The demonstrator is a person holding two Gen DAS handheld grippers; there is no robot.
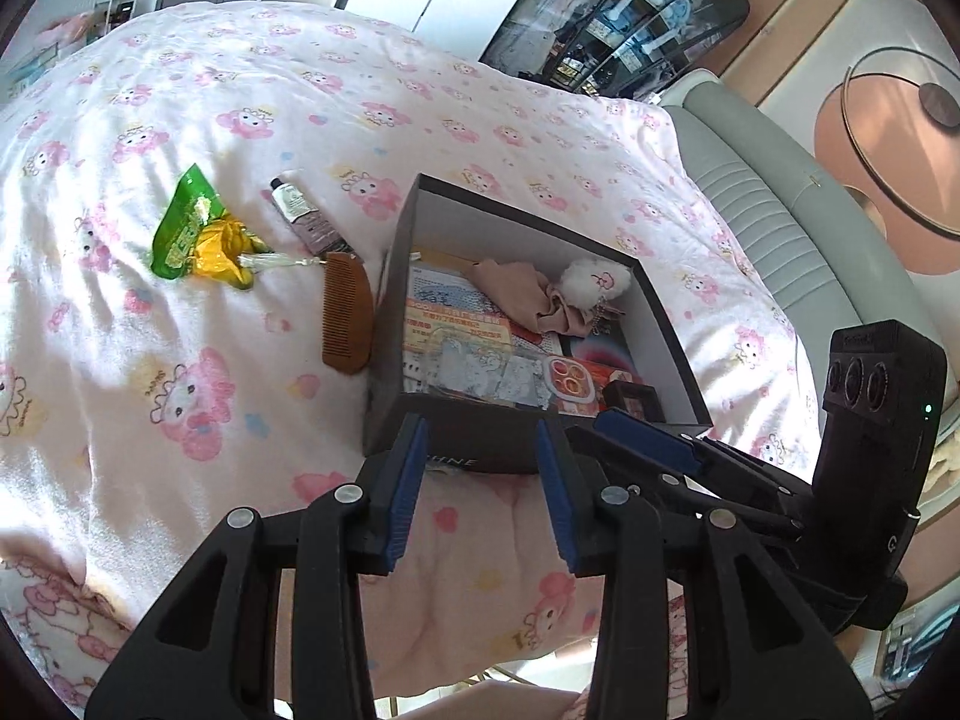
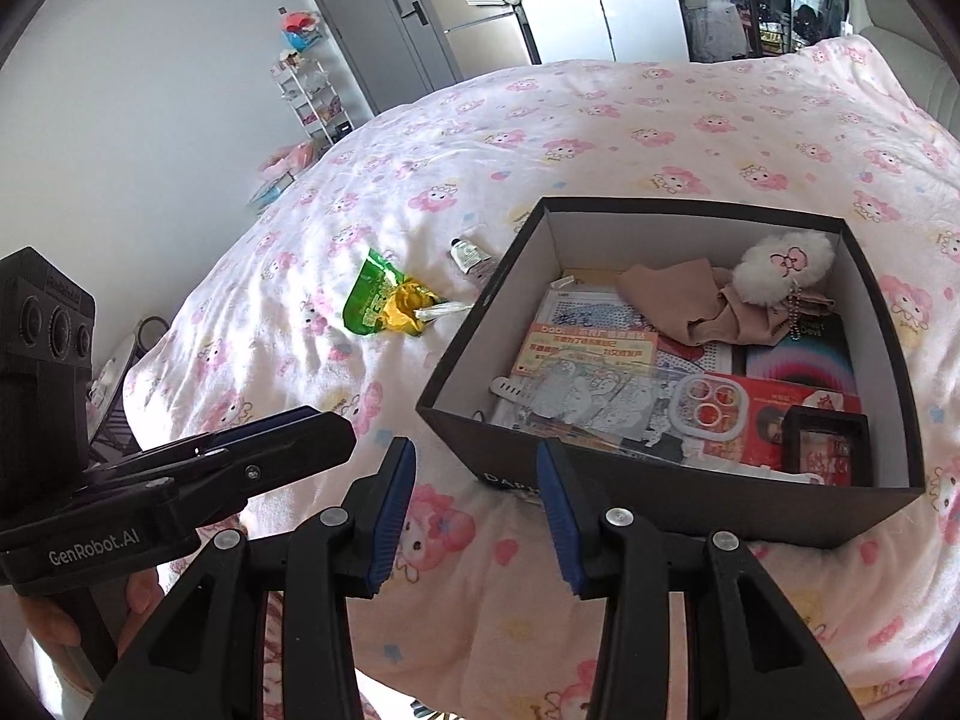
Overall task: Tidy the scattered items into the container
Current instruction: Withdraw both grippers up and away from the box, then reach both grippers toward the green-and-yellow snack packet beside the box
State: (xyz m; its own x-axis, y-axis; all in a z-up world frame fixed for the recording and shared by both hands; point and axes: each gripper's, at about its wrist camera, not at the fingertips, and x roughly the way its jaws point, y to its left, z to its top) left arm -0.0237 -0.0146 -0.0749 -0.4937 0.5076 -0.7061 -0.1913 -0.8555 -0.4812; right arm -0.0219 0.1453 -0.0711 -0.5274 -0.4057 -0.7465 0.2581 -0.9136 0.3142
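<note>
Your box (image 1: 528, 324) on the bed (image 1: 180, 360) already holds papers, a cloth and a pompom; packet (image 1: 186, 228), tube (image 1: 300, 216) and comb (image 1: 347, 315) lie just left of it, unpacked. Left gripper (image 1: 483, 492) and right gripper (image 2: 474, 510): fingers part-open, empty. Bedroom; pink cartoon-print quilt.

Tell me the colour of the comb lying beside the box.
Brown, like wood; the comb shows best in the left wrist view.

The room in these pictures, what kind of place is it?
Most likely a bedroom in a home. A bed with a pink cartoon-print quilt fills the view, its padded headboard stands at one side, and a grey door and a small storage rack stand by the wall.
</note>
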